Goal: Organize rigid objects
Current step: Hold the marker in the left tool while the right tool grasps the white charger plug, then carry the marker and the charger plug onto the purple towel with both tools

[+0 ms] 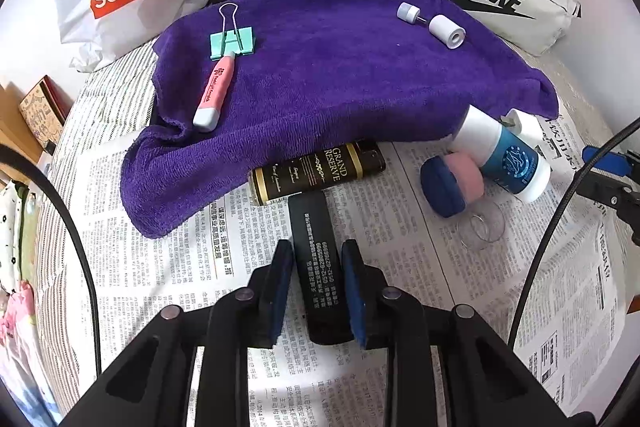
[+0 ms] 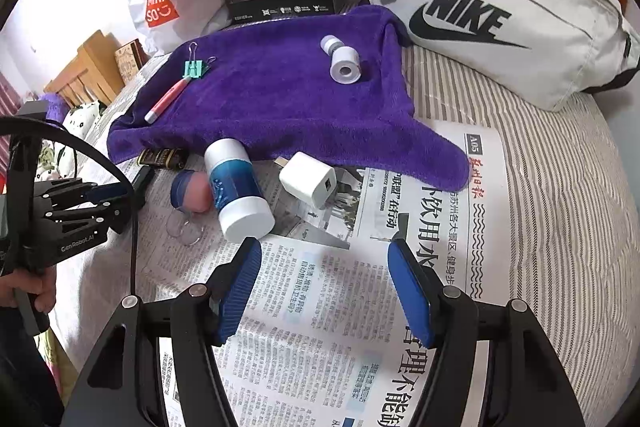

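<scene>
Left wrist view: the left gripper [image 1: 317, 291] pinches a slim black rectangular box [image 1: 318, 267] between its blue pads, the box's long axis running straight away from the camera along the fingers. White print runs lengthwise down its matte top. It lies flat on creased newspaper [image 1: 460, 287], its far end touching a dark cylindrical can [image 1: 316, 173] with gold bands that lies crosswise, half tucked under a plush purple towel [image 1: 340, 79]. On the towel rest a mint binder clip [image 1: 232, 43] with wire handles, a pink pen-shaped tool [image 1: 214, 91] slanting toward the clip, and a small white dumbbell-shaped piece [image 1: 432, 25]. To the right on the paper, a white bottle [image 1: 506, 155] with a blue label lies on its side beside a round blue-and-pink puff [image 1: 452, 185].

Right wrist view: the right gripper [image 2: 324, 287] hangs spread over bare newsprint, its ribbed blue pads holding nothing. Just ahead, the white bottle points its flat cap toward the camera, touching the puff on its left; a boxy white charger plug [image 2: 308, 185] sits just beside it on the right, at the towel's edge. At far left, a hand [image 2: 28, 293] grips the other tool's handle. A pale canvas Nike bag [image 2: 500, 15] slumps on the striped bedding [image 2: 560, 207] behind.
</scene>
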Demonstrator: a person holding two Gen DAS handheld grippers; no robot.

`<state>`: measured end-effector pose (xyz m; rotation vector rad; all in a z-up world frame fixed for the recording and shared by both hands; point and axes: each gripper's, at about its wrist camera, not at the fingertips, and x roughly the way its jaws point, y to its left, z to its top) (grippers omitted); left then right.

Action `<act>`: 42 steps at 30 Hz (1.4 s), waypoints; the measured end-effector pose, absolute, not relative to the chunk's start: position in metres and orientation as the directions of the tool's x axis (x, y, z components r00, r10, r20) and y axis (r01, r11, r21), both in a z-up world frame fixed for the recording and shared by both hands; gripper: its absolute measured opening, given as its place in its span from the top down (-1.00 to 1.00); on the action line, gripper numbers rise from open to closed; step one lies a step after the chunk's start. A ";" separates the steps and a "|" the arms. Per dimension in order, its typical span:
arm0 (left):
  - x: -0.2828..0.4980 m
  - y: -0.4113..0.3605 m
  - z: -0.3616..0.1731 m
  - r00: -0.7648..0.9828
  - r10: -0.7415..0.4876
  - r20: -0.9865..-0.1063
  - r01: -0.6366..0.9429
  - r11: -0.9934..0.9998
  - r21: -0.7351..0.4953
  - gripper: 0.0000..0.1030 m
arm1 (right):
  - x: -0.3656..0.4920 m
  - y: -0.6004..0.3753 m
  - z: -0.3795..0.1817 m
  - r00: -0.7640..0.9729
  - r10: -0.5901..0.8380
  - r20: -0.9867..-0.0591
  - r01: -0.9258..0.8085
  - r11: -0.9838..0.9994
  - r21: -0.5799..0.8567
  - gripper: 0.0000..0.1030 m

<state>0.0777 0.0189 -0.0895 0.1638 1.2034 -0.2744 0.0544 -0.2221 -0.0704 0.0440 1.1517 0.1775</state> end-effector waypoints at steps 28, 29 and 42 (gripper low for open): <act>0.075 0.032 -0.088 0.334 -0.191 -0.923 0.338 0.938 -0.071 0.56 | 0.104 -0.195 -0.102 0.415 0.155 -0.896 -0.266 0.963 0.044 0.29; 0.075 0.033 -0.088 0.335 -0.186 -0.924 0.332 0.941 -0.069 0.56 | 0.102 -0.196 -0.101 0.414 0.155 -0.897 -0.262 0.964 0.046 0.29; 0.072 0.046 -0.089 0.344 -0.231 -0.910 0.313 0.942 -0.121 0.58 | 0.088 -0.202 -0.098 0.416 0.122 -0.901 -0.229 0.973 0.026 0.29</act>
